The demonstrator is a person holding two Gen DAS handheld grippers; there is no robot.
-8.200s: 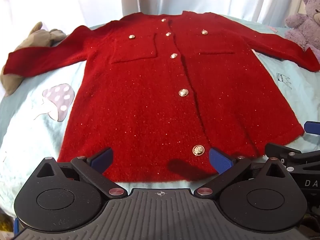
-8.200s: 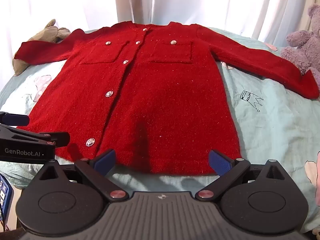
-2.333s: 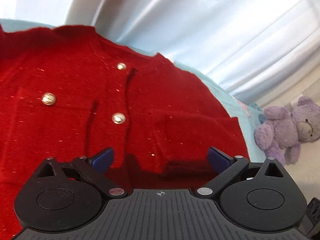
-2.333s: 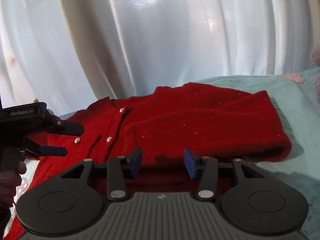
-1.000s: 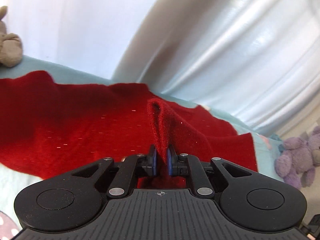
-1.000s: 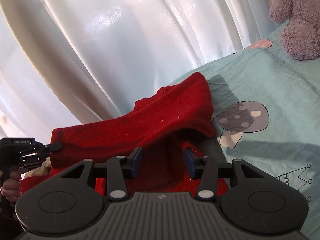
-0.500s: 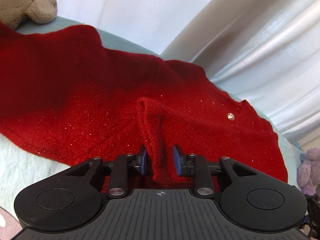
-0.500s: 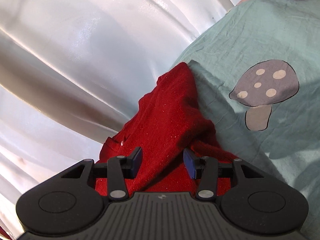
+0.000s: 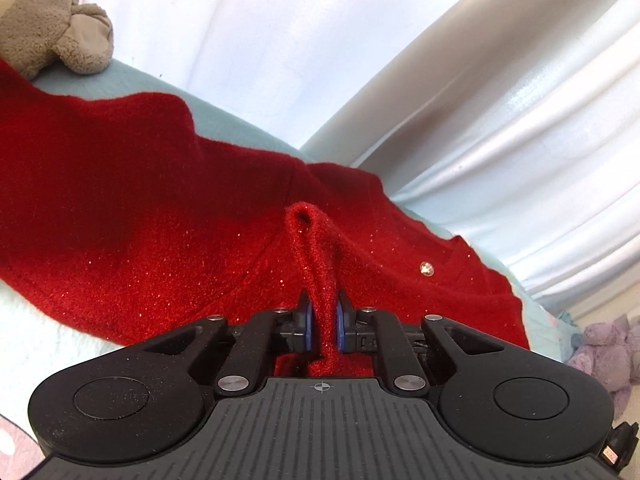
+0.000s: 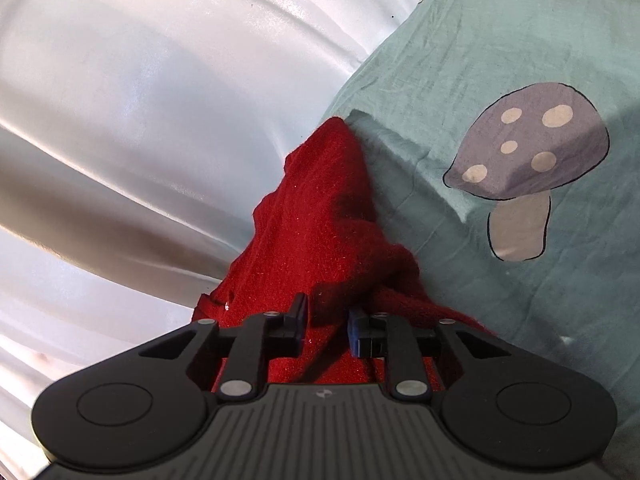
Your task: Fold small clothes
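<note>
The red knit cardigan (image 9: 168,208) with gold buttons lies on the pale teal bed sheet (image 9: 48,344). My left gripper (image 9: 323,316) is shut on a raised fold of the cardigan that stands up between its blue pads. In the right wrist view my right gripper (image 10: 326,320) is shut on a bunched part of the cardigan (image 10: 320,216), which runs away from it toward the curtain. One gold button (image 9: 426,268) shows to the right of the left gripper.
A beige plush toy (image 9: 52,40) lies at the far left on the bed. A purple teddy bear (image 9: 604,352) sits at the right edge. White curtains (image 10: 160,100) hang behind the bed. The sheet has a grey mushroom print (image 10: 528,160) right of the right gripper.
My left gripper, briefly loosened half a second ago, has closed again on the fold. My right gripper has narrowed onto the bunched cloth. Both views have tilted slightly.
</note>
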